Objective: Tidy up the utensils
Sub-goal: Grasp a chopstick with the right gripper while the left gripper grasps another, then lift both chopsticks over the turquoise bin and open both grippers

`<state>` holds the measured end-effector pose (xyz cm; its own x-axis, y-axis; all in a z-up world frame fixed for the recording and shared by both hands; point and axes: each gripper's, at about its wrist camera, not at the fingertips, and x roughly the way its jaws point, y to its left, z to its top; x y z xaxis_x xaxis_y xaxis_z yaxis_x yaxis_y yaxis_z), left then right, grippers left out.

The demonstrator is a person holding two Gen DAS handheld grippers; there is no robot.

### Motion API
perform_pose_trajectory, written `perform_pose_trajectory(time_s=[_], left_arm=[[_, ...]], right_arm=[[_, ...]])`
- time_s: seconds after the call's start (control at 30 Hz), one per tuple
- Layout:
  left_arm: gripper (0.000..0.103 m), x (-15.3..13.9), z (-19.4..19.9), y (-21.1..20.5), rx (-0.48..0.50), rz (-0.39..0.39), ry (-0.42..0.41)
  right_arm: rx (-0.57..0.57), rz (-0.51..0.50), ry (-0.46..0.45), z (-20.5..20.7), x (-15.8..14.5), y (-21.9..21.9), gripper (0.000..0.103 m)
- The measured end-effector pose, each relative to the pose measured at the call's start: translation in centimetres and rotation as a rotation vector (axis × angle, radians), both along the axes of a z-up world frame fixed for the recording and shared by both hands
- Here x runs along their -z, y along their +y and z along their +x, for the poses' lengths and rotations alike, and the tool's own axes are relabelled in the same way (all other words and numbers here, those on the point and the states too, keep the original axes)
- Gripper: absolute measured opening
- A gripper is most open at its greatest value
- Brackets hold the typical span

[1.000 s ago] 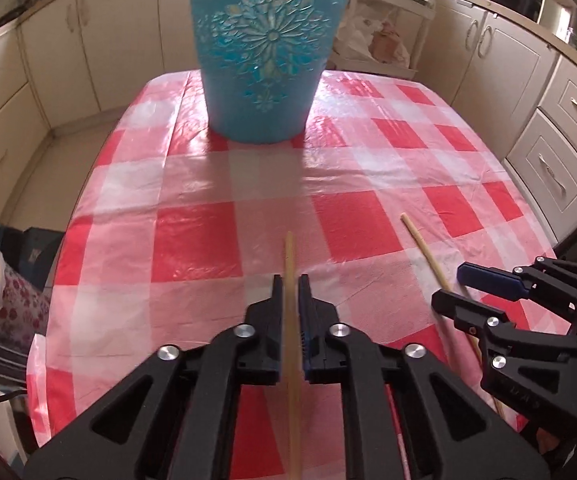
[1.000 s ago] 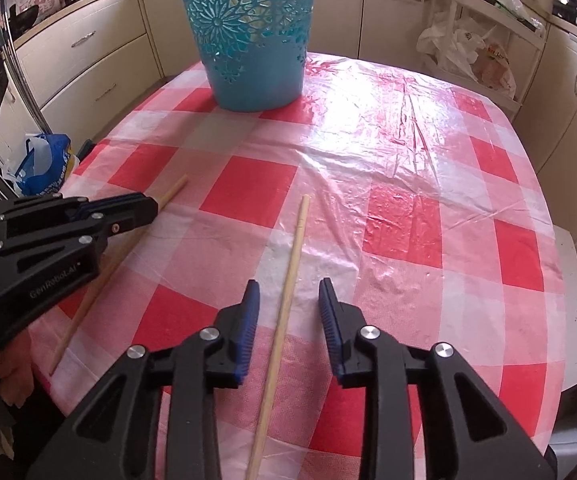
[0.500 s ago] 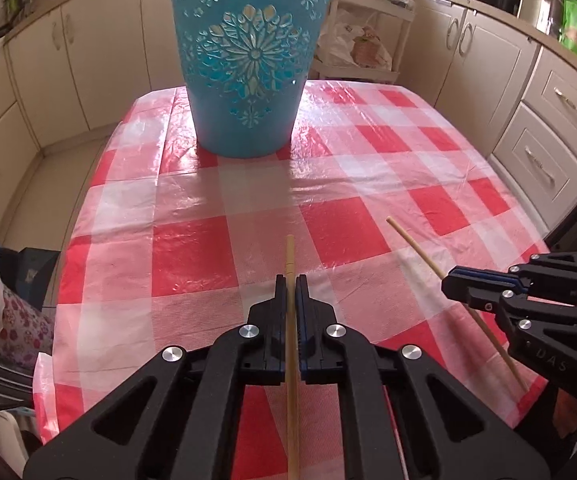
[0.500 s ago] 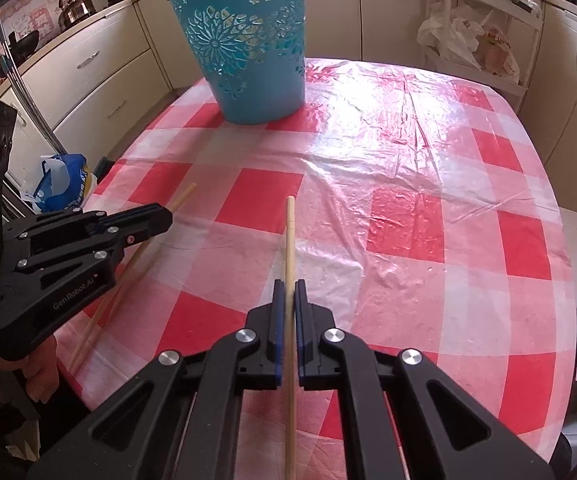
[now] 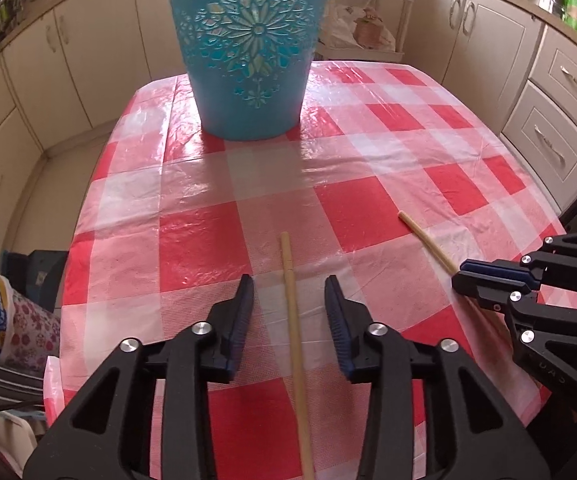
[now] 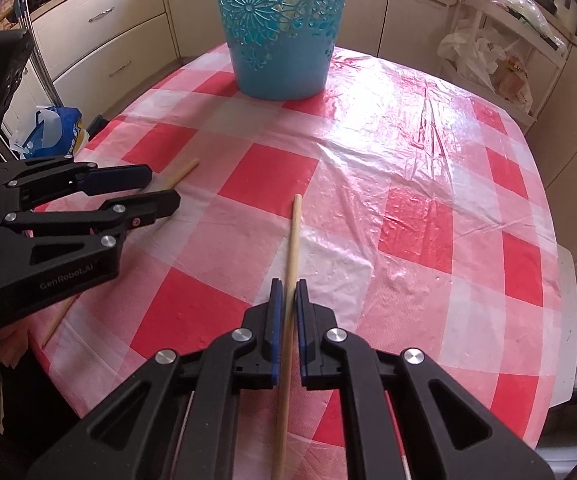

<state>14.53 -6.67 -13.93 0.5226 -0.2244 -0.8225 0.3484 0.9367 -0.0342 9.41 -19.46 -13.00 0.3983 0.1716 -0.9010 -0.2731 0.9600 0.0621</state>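
Right gripper (image 6: 287,300) clamping one chopstick (image 6: 292,248), long axis pointing up-frame toward blue basket (image 6: 280,28). Left gripper (image 5: 289,304) opening, jaws straddling other chopstick (image 5: 293,312) without touching it.

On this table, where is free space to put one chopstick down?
The tablecloth is bare between the blue basket and the chopsticks, and along its right side. The near edge is crowded: the left gripper opening around one chopstick, the right gripper clamping the other.
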Motion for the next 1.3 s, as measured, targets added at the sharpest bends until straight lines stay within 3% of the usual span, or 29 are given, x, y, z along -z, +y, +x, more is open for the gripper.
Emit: perform_pose_trajectory(time_s=[0.07,0.1,0.13,0.27,0.6,1.0,1.3], left_arm=[[0.031,0.1,-0.3,-0.4,0.009,0.028,-0.024],[0.014,0.1,-0.4,-0.4,0.016,0.022,-0.026],[0.005,0.0,-0.3,-0.4,0.023,0.01,-0.015],[0.005,-0.5,-0.7,-0.2,0.025,-0.014,-0.013],[0.005,-4.3,-1.6,0.9,-0.014,-0.074,-0.12],[0.005,-10.6,-1.0,1.1,-0.019,-0.182,-0.312],[0.004,-17.3,1.7,3.4,-0.072,-0.285,-0.482]], right_arm=[[0.017,0.011,-0.009,-0.2,0.0,-0.2,0.007],[0.026,0.025,-0.008,-0.2,0.0,-0.3,0.006],[0.041,0.045,-0.004,-0.1,0.0,-0.6,0.006],[0.117,0.197,0.026,-0.1,-0.2,-1.9,0.006],[0.202,0.422,-0.051,-1.2,-2.7,-3.2,0.006],[0.223,0.523,-0.264,-0.3,-8.3,-3.3,0.006],[0.228,0.54,-0.416,0.5,-12.3,-3.3,0.006]])
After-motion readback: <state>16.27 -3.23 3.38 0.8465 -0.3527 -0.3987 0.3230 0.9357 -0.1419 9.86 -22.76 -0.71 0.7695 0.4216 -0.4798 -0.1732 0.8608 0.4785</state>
